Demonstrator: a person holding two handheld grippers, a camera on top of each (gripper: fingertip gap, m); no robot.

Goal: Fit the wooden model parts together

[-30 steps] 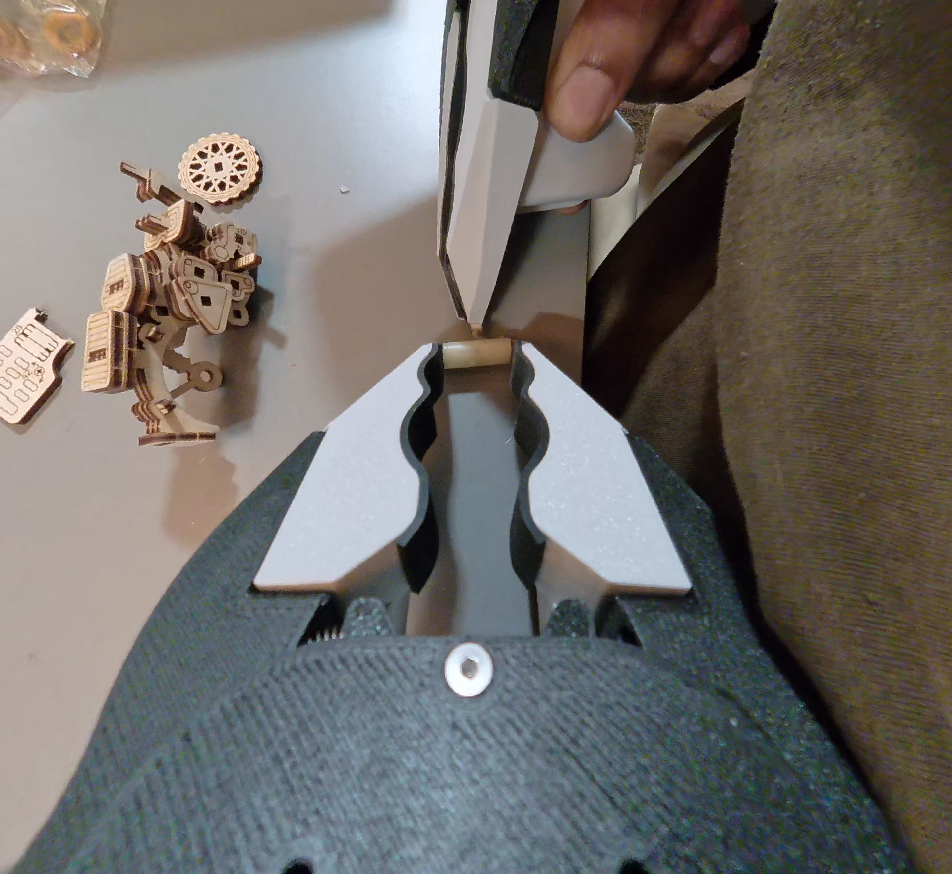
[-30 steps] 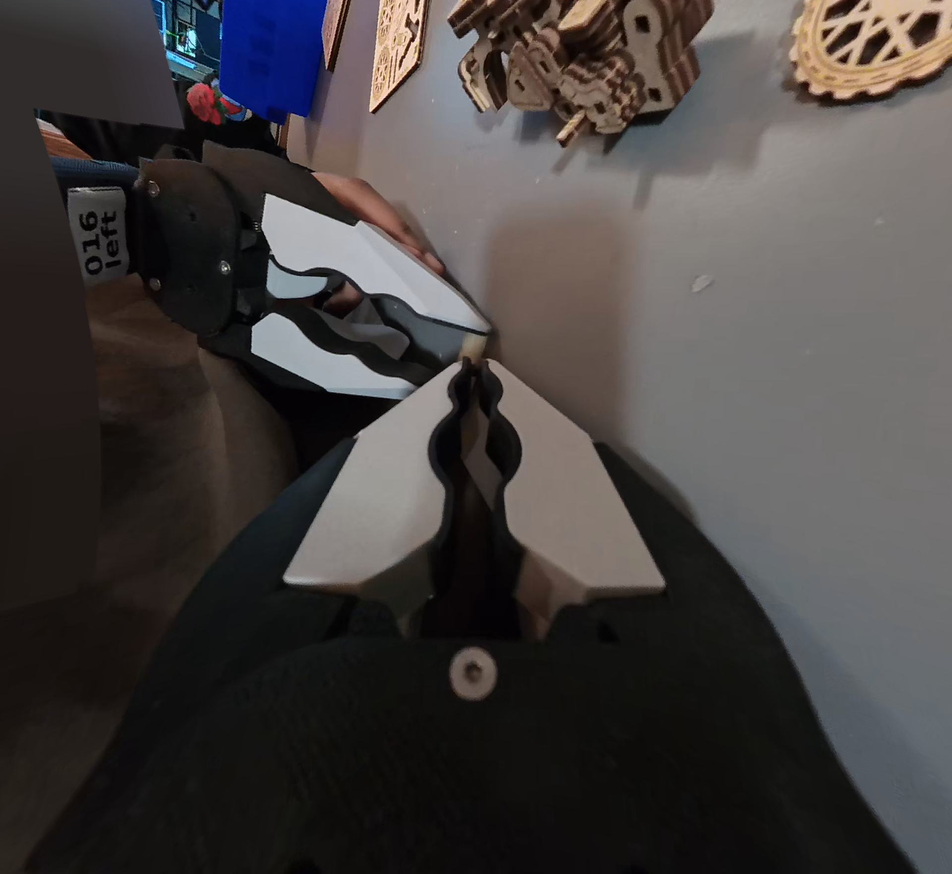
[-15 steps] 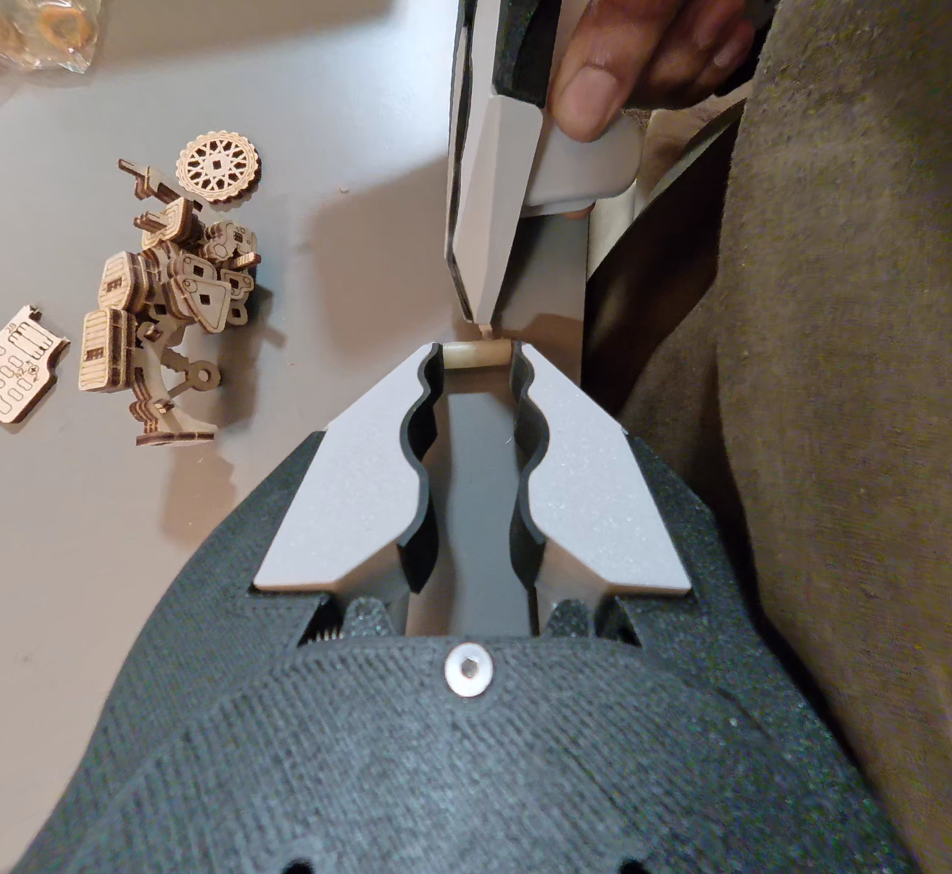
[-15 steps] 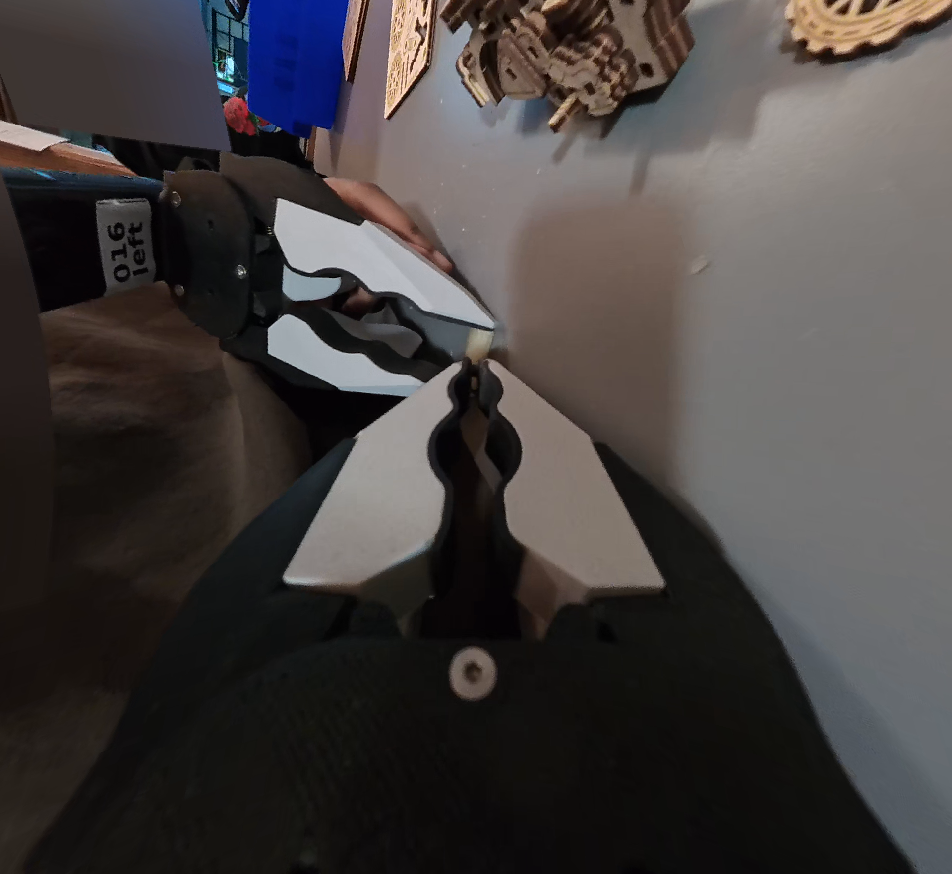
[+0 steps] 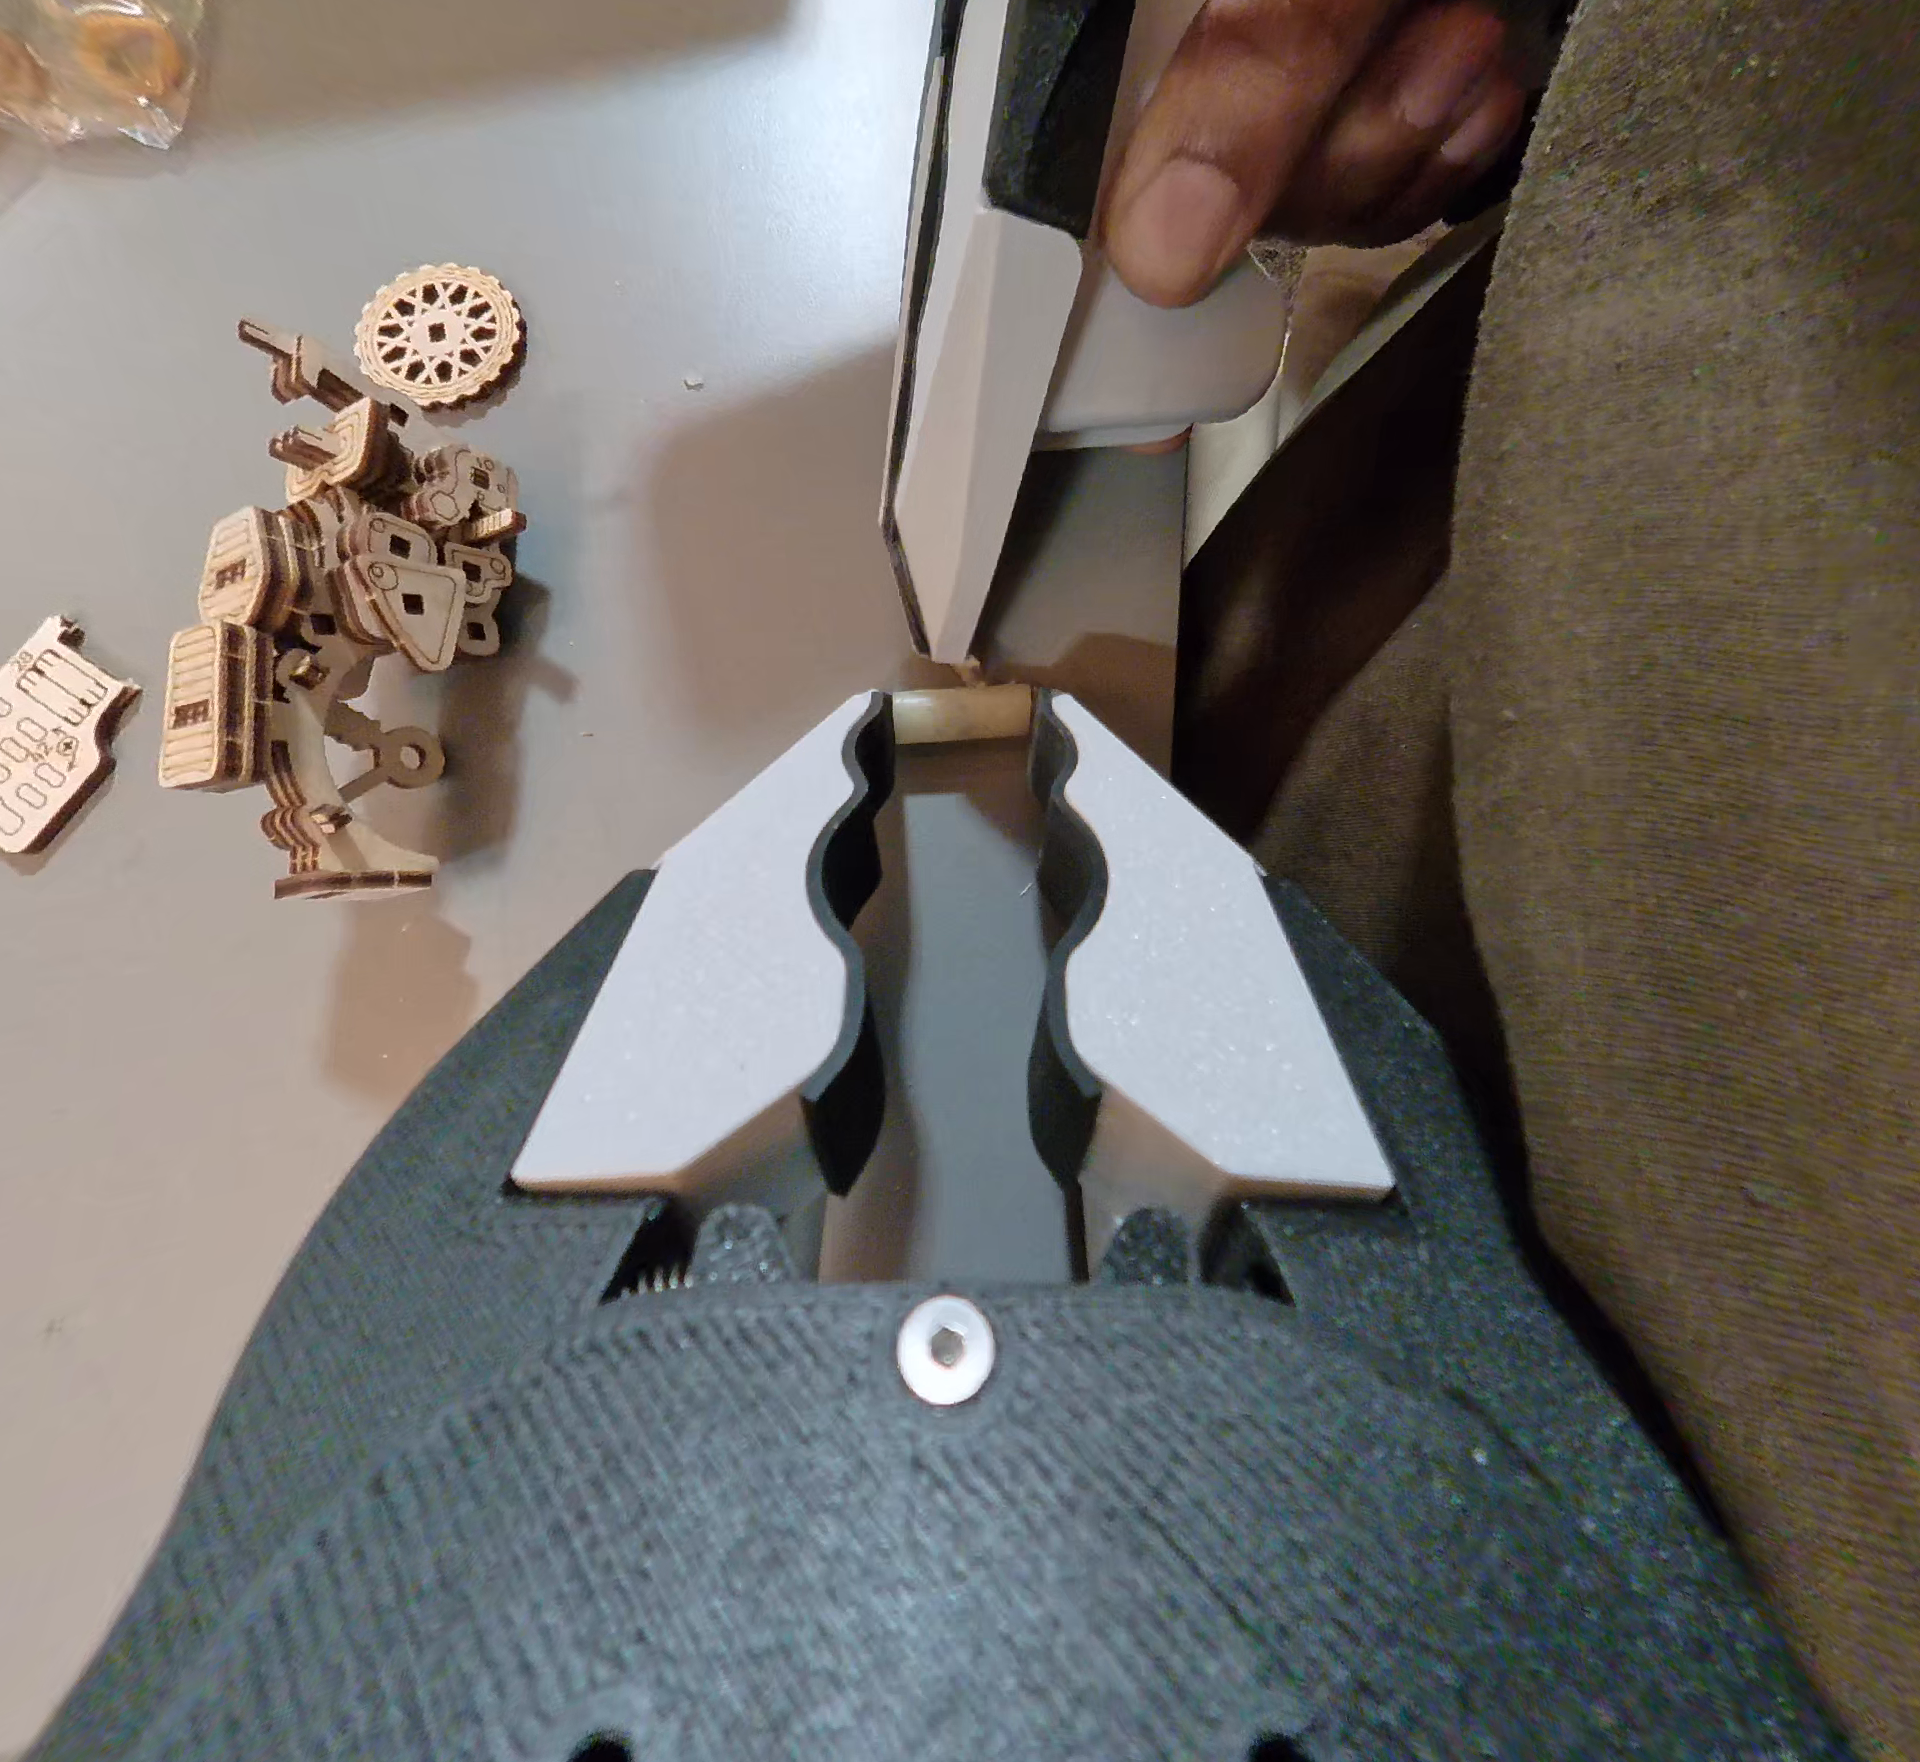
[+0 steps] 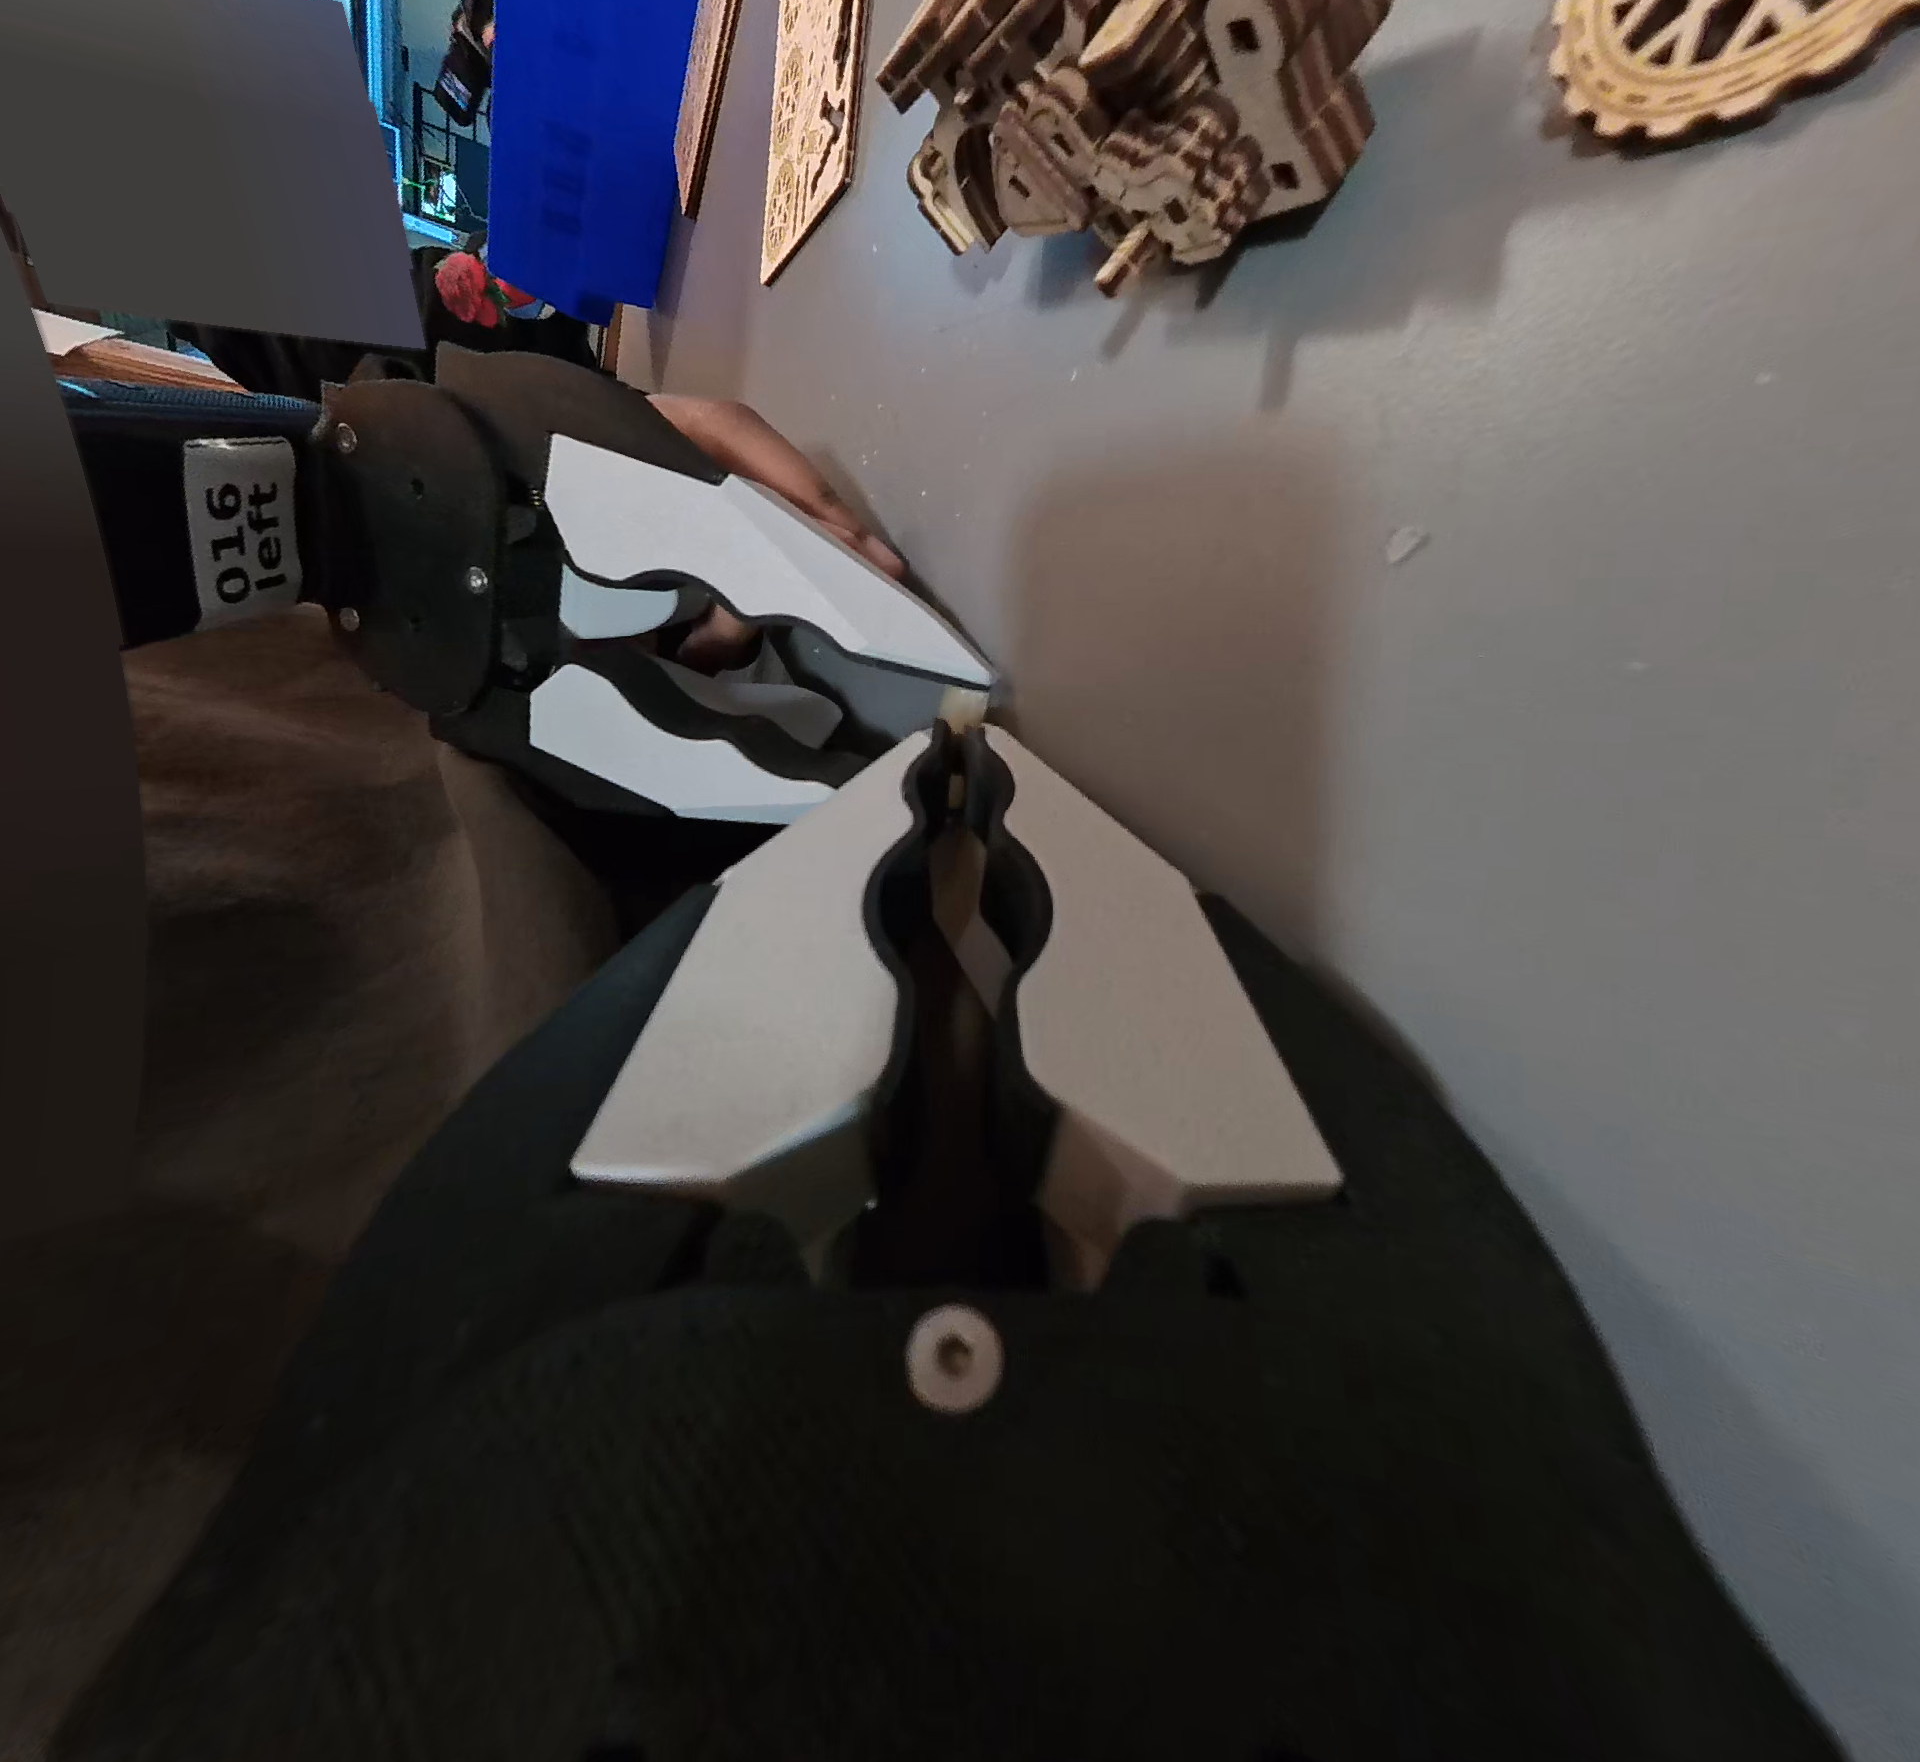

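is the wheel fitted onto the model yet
No, the wheel lies flat on the table beside the model, with nothing joining them.

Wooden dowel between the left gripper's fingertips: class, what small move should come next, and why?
Probably ease the right gripper a touch closer: its nearly shut tips pinch a tiny piece just short of the wooden dowel held crosswise by the left gripper.

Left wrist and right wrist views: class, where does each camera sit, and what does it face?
Left wrist: on the left gripper, facing its clamped wooden dowel; a hand shows.
Right wrist: on the right gripper, rolled sideways along the table.
Shared: both grippers, dowel, half-built wooden model, wooden wheel.
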